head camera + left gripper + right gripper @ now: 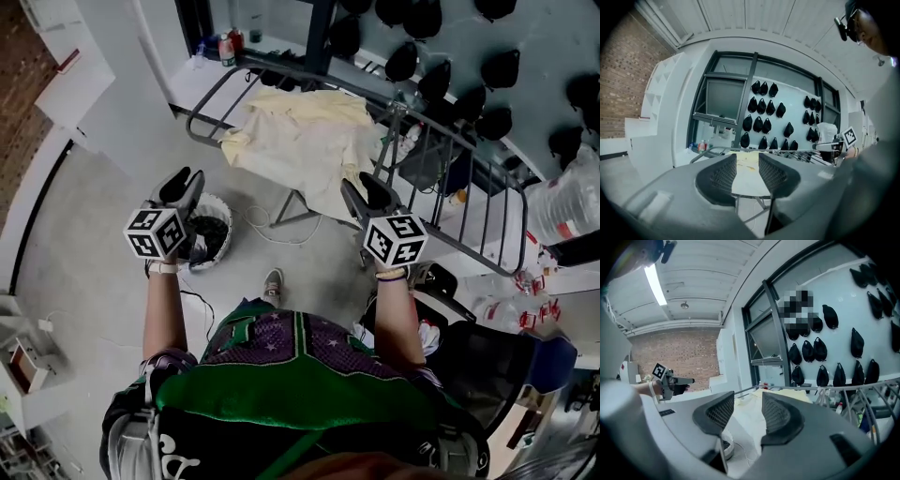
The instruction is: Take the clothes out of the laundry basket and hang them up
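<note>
A pale yellow garment lies draped over the left end of a metal drying rack. On the floor below stands a white laundry basket with dark clothes inside. My left gripper hovers above the basket, open and empty. My right gripper hangs open just in front of the garment's lower edge, holding nothing. In the left gripper view the garment shows through the gap of the left gripper. The right gripper view shows the right gripper, the garment and the basket.
Bare rack rails run to the right of the garment. Several black pouches hang on the window wall behind. Bottles stand on a ledge, a white cable lies on the floor, and a big water bottle sits at the right.
</note>
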`<action>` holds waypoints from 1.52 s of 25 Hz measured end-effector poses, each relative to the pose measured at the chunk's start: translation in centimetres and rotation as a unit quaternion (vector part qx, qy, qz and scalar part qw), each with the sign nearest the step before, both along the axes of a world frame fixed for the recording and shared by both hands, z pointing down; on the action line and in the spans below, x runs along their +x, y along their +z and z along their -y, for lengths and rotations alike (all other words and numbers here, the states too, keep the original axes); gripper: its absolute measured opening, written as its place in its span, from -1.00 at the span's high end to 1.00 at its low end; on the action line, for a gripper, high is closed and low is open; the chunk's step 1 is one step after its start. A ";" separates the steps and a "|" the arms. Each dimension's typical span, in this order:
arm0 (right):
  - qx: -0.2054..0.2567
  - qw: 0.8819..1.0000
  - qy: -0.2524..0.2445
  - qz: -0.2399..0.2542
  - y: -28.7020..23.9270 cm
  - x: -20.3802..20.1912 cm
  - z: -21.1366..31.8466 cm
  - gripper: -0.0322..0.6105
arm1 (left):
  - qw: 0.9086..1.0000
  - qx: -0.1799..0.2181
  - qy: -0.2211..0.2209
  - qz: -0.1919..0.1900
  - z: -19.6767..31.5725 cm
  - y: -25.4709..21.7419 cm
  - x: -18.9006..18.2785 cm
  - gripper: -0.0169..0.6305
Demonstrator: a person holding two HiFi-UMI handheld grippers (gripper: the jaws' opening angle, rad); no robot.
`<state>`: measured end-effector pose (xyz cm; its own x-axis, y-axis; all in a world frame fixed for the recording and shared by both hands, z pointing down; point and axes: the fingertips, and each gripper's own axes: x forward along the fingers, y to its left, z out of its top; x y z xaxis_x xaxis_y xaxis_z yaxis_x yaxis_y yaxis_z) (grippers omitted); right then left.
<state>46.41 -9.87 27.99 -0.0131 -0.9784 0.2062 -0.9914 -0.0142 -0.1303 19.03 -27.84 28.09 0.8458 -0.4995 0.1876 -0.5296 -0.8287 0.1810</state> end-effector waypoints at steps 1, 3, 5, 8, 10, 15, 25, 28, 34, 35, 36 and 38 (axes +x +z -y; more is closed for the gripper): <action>0.002 1.000 -0.004 -0.004 0.1 -0.7 -0.7 0.33 | 1.000 0.003 -0.006 -0.003 -0.9 -0.3 -0.8 0.46; 0.008 1.000 -0.013 -0.004 0.0 -2.0 -2.0 0.33 | 1.000 0.008 -0.022 -0.008 -2.8 -0.8 -2.5 0.47; 0.014 1.000 -0.023 0.000 -0.1 -3.3 -3.2 0.33 | 0.999 0.013 -0.043 -0.011 -4.7 -1.3 -4.6 0.47; 0.021 0.999 -0.040 0.001 -0.2 -5.3 -4.1 0.33 | 0.997 0.020 -0.071 -0.016 -7.1 -1.8 -7.9 0.47; 0.023 0.998 -0.055 -0.001 -0.2 -7.2 -4.1 0.33 | 0.995 0.026 -0.091 -0.021 -8.4 -2.0 -10.6 0.47; 0.034 0.995 -0.090 -0.001 -0.8 -11.9 -3.2 0.33 | 0.988 0.056 -0.142 -0.033 -10.0 -3.3 -16.8 0.54; 0.023 0.987 -0.154 -0.025 -0.7 -25.3 0.0 0.33 | 0.977 0.104 -0.182 0.036 -11.8 -1.4 -28.9 0.54; 0.019 0.986 -0.166 -0.028 -0.7 -30.8 0.9 0.33 | 0.976 0.095 -0.192 0.023 -12.1 -1.2 -34.4 0.54; 0.022 0.980 -0.197 -0.033 -0.8 -42.9 1.5 0.33 | 0.974 0.084 -0.212 0.017 -13.2 -0.3 -45.8 0.55; 0.021 0.978 -0.202 -0.035 -0.7 -44.8 1.4 0.33 | 0.973 0.081 -0.214 0.015 -13.4 -0.1 -47.4 0.55; 0.020 0.977 -0.208 -0.037 -0.6 -46.5 1.3 0.33 | 0.973 0.078 -0.216 0.012 -13.6 0.0 -49.0 0.55; 0.021 0.975 -0.216 -0.041 -0.4 -49.3 1.2 0.33 | 0.973 0.073 -0.217 0.004 -14.0 0.4 -51.5 0.55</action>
<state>-2.91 -11.11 27.63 -0.4111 -0.8928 0.1842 -0.9108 0.4105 -0.0429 -32.43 -13.87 28.47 0.5483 -0.8311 0.0932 -0.8362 -0.5434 0.0735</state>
